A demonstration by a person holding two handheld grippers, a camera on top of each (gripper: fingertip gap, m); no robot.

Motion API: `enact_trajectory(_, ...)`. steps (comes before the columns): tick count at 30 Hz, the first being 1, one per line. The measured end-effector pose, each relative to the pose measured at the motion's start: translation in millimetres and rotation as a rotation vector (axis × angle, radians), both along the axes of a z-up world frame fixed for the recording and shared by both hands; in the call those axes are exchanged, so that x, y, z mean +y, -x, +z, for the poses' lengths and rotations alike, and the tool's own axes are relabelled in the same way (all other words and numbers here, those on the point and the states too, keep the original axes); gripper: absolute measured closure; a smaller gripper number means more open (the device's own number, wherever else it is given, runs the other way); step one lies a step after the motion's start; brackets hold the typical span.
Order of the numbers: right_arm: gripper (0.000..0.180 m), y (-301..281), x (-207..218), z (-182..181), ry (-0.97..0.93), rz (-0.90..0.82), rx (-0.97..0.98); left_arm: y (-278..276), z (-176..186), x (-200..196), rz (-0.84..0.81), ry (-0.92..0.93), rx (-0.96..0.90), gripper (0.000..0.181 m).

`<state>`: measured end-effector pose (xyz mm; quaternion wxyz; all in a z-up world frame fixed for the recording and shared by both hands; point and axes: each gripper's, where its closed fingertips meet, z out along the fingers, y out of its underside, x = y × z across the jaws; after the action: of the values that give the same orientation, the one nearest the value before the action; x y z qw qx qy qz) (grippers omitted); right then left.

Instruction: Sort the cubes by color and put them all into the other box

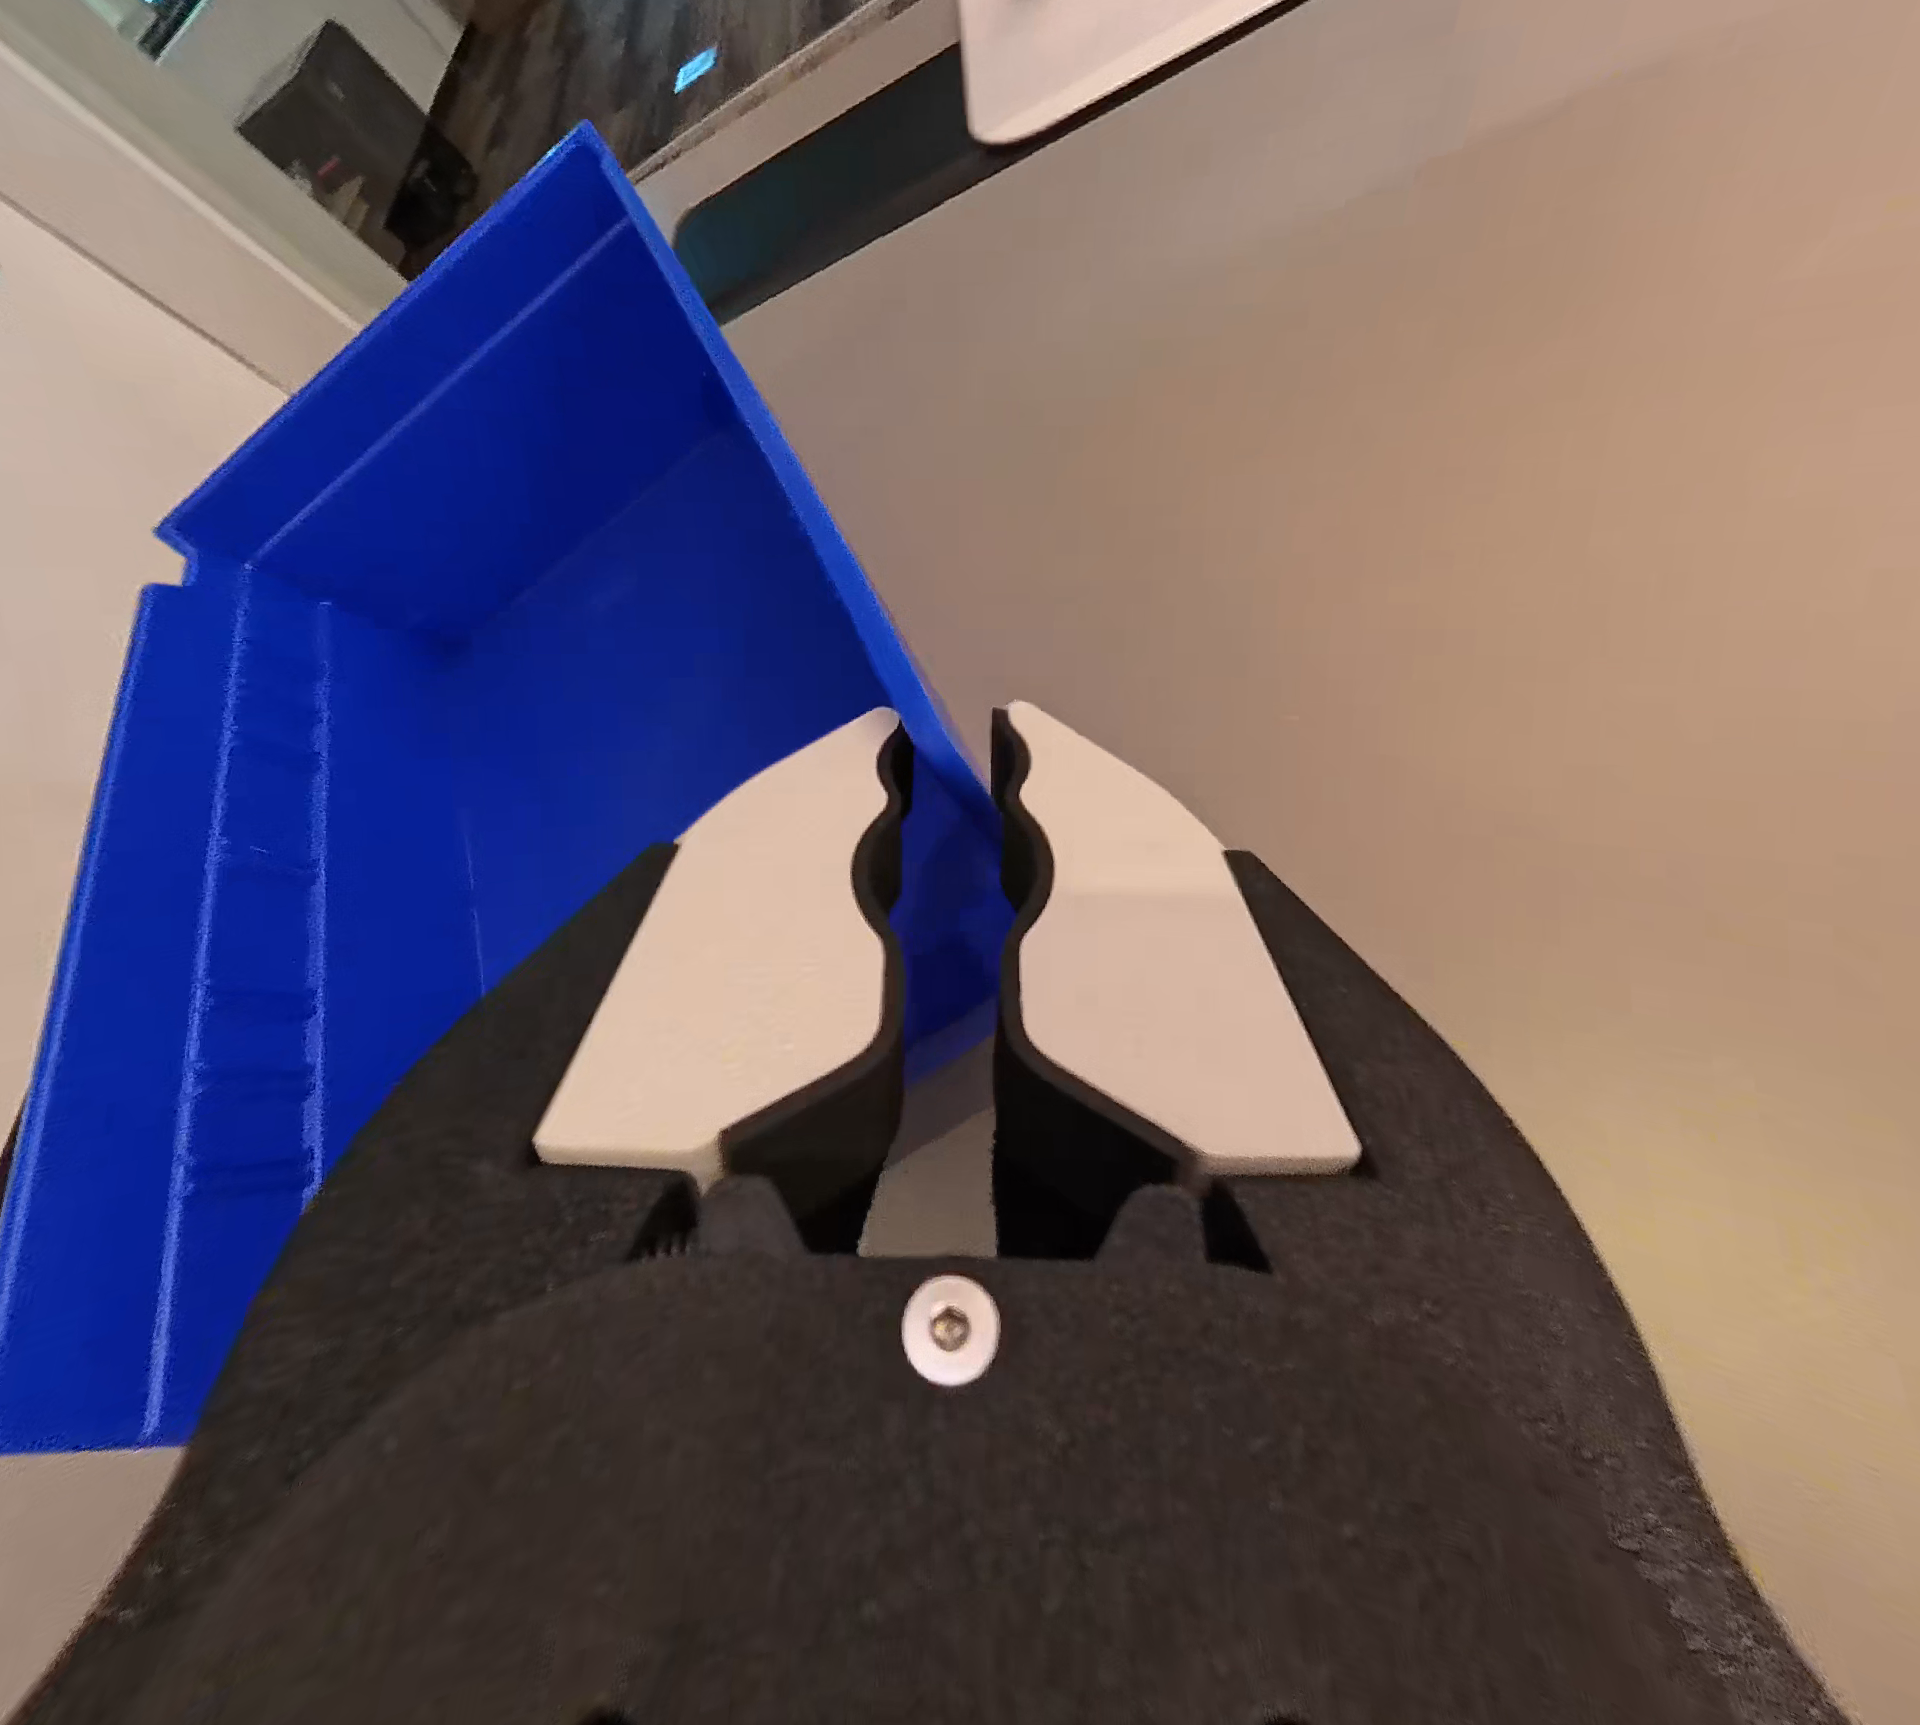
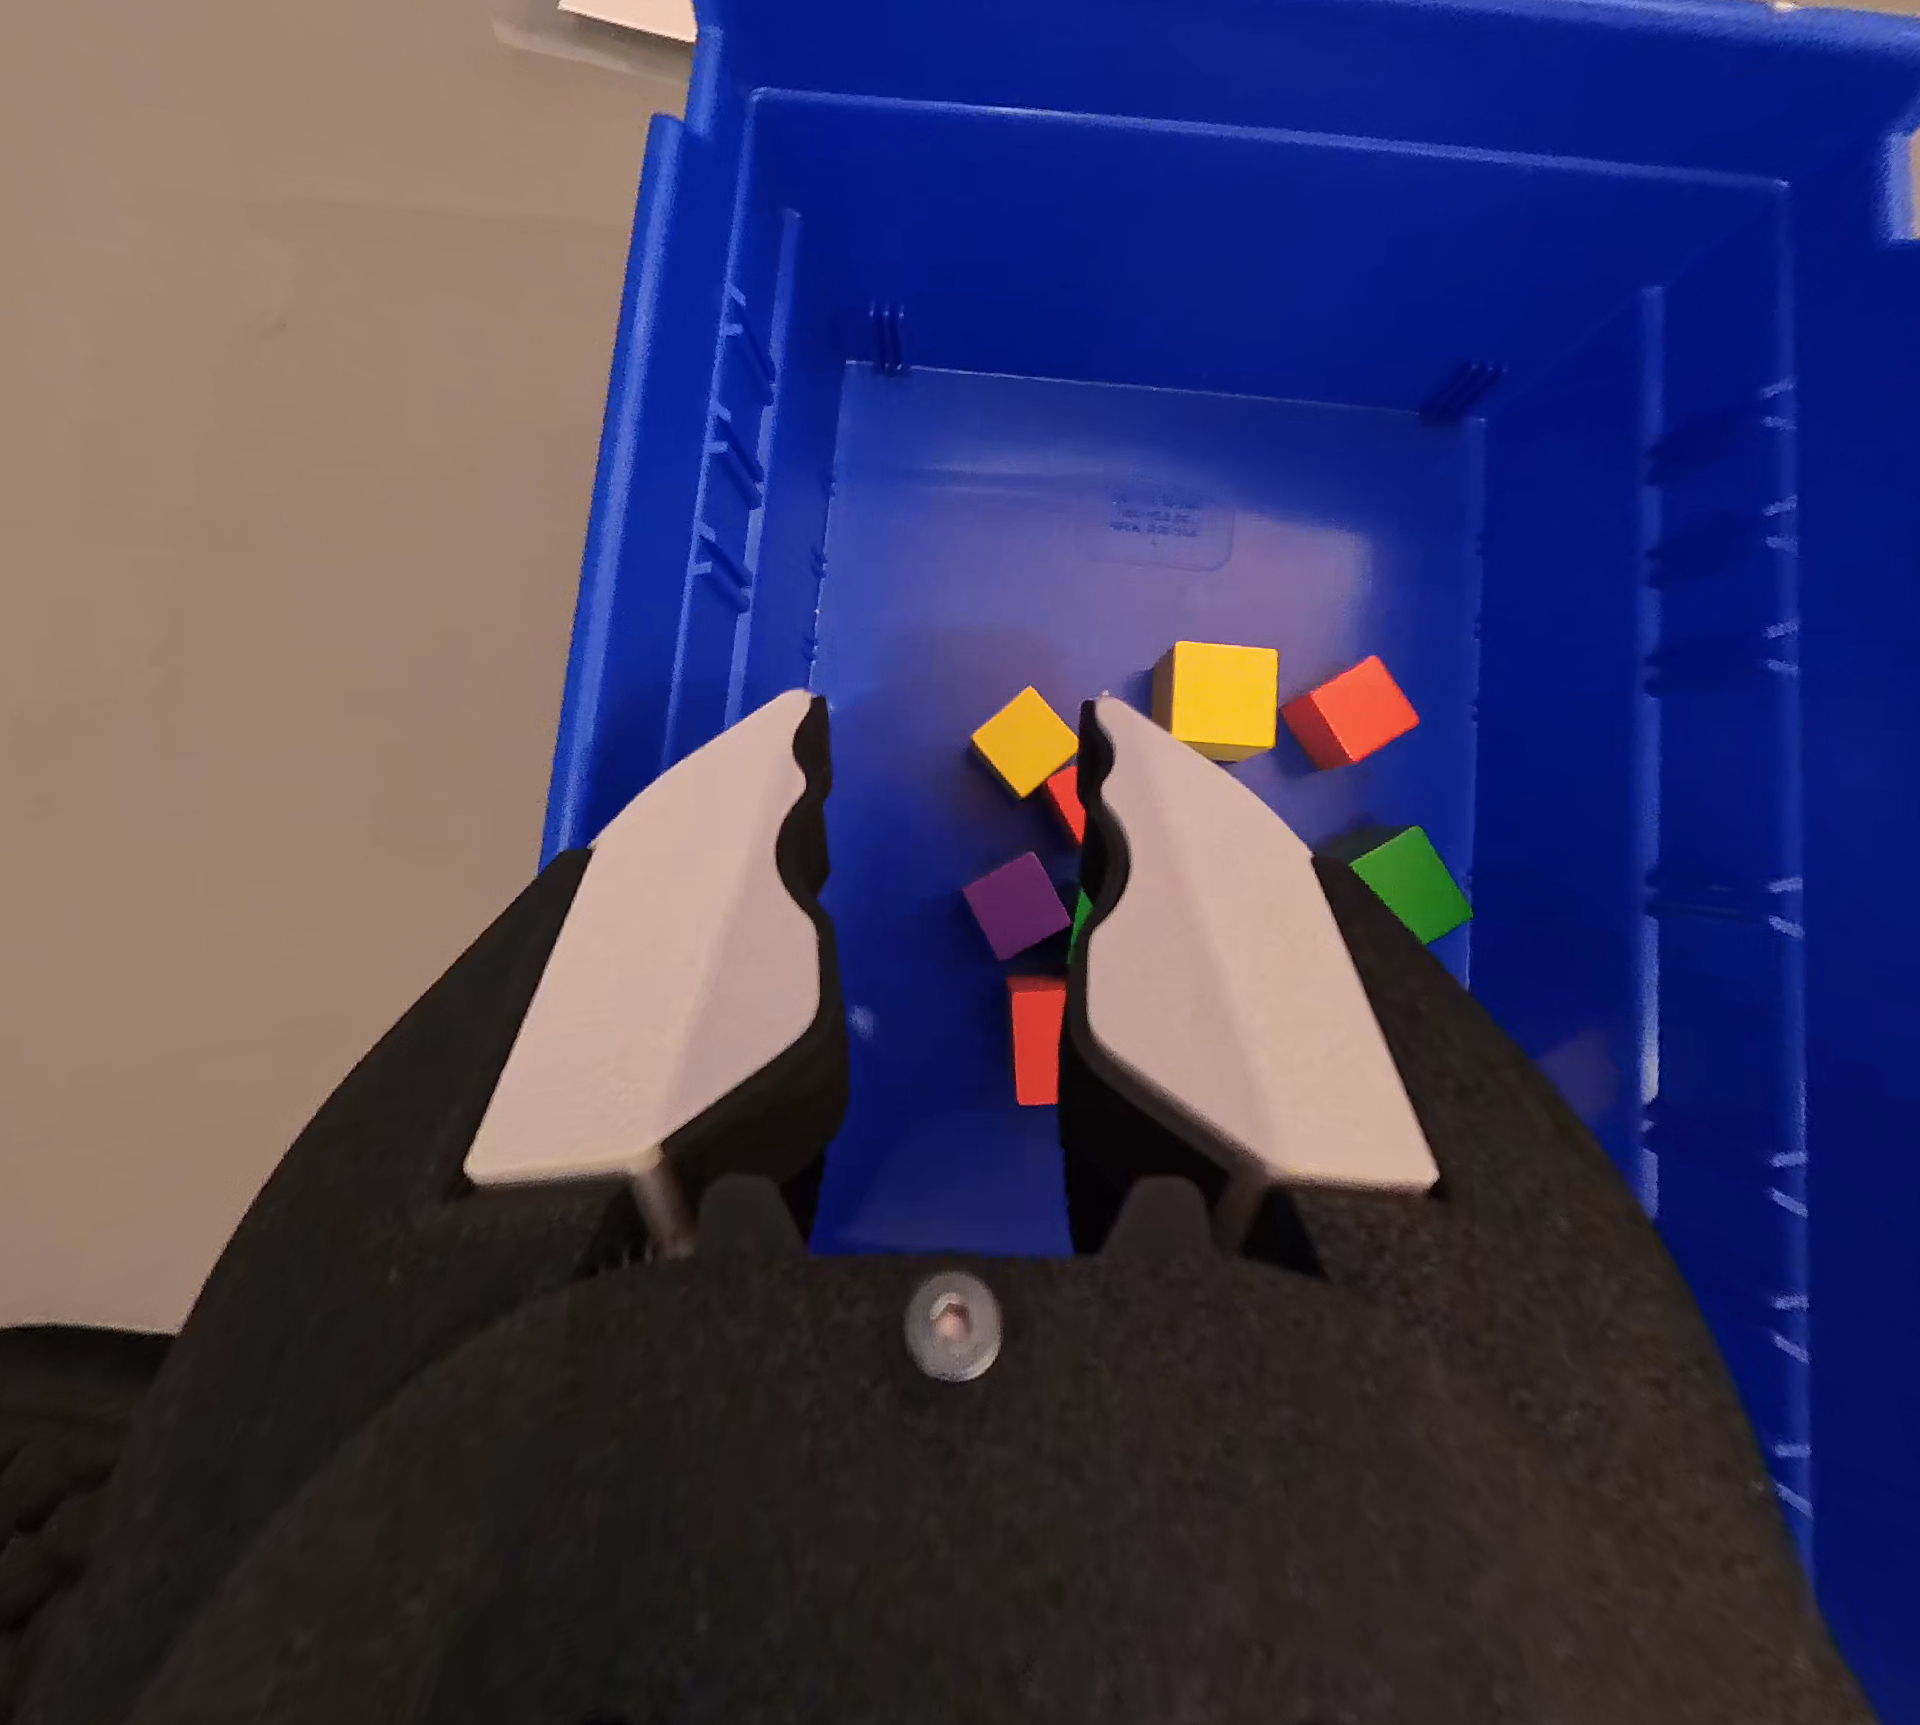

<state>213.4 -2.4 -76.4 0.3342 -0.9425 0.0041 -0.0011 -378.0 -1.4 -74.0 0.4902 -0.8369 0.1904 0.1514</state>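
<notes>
A blue box (image 2: 1195, 221) holds loose cubes ahead of the right tool (image 2: 954, 740): two yellow cubes (image 2: 1221, 699), red cubes (image 2: 1351, 711), a purple cube (image 2: 1013, 904), green cubes (image 2: 1408, 880). A second, empty blue box (image 1: 499, 740) is gripped at its wall by the left tool (image 1: 951, 745).

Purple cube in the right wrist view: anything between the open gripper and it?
Nothing covers the purple cube; the right gripper hangs open above it. A green cube crowds one side and a red cube sits close by.
</notes>
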Motion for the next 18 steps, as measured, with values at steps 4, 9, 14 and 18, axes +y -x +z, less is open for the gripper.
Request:
enact_trajectory(4,0.135,4,1,0,0.007,0.018,-0.005,-32,0,-5,-0.079,-0.003,0.014,0.165)
enact_trajectory(9,0.135,7,1,-5,0.018,0.034,0.012,-65,0,-15,-0.17,-0.003,0.002,0.165)
enact_trajectory(14,0.135,7,-1,-13,0.042,0.04,0.027,-76,21,-24,-0.197,-0.066,-0.129,0.148)
enact_trajectory(18,0.134,5,-2,-13,0.027,0.039,0.052,-30,76,-36,-0.173,-0.163,-0.104,0.129)
